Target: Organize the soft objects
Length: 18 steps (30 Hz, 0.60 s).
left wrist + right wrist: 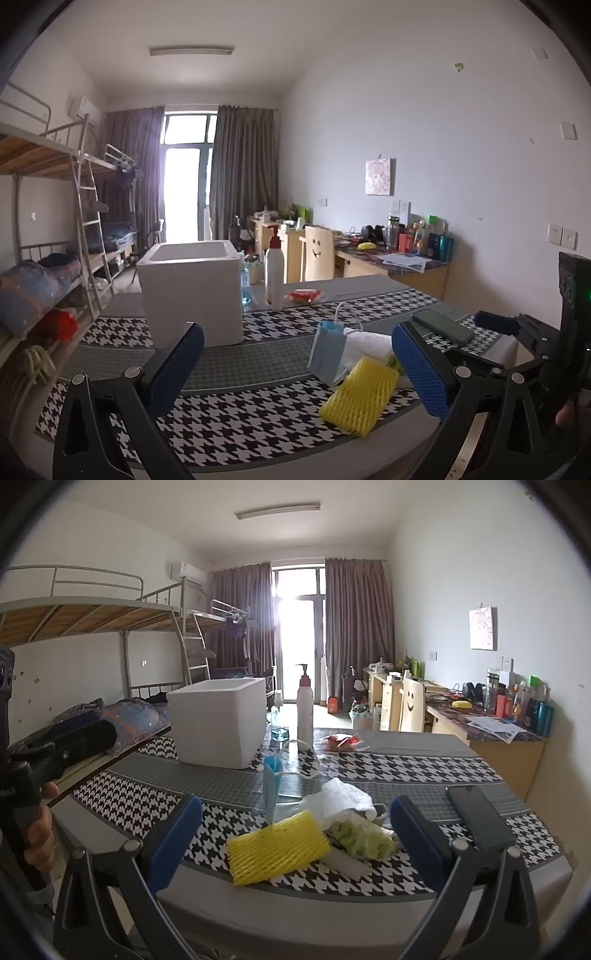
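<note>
A yellow foam net sleeve (360,397) (277,845) lies near the table's front edge. Behind it are a blue face mask (328,349) (272,786), a crumpled white tissue (369,343) (341,799) and a green-patterned wrapper (364,836). A white foam box (194,291) (219,722) stands open-topped further back on the left. My left gripper (295,365) is open and empty, with the yellow sleeve just inside its right finger. My right gripper (295,840) is open and empty, with the pile between its fingers and just ahead of them.
A black phone (443,326) (478,816) lies on the right of the houndstooth tablecloth (229,424) (406,768). A white pump bottle (274,271) (305,710) and a red packet (304,295) (341,741) sit at the back. Bunk beds stand left, desks right.
</note>
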Each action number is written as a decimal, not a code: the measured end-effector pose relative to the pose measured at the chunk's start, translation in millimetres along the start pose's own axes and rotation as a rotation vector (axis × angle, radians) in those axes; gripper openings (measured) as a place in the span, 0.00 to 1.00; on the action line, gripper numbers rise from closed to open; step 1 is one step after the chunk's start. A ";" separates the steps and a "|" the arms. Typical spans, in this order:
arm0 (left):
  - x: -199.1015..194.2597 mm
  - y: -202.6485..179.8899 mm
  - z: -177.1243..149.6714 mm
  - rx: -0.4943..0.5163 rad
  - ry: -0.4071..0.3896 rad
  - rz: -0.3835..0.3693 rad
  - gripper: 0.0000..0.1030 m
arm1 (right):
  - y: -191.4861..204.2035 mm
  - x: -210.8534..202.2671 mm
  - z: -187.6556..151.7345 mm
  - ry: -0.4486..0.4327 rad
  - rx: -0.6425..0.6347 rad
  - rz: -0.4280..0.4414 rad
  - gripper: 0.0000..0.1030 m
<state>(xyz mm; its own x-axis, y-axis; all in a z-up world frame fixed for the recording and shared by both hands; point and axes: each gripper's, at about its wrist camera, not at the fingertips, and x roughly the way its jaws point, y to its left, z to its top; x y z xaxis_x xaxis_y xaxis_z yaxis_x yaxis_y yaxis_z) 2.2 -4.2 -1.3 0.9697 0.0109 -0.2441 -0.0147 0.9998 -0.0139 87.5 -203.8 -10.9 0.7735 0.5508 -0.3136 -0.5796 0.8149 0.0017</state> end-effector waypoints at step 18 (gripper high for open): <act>2.7 12.5 -2.0 -0.039 -0.002 0.004 0.99 | -0.5 -6.4 3.1 -0.002 0.000 0.002 0.99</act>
<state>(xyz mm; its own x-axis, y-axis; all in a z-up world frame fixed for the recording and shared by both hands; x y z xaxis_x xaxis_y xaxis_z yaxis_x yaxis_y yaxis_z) 4.1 8.3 -4.1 0.9701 0.0148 -0.2422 -0.0278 0.9983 -0.0504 83.7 -207.2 -6.0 0.7728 0.5530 -0.3116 -0.5814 0.8136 0.0020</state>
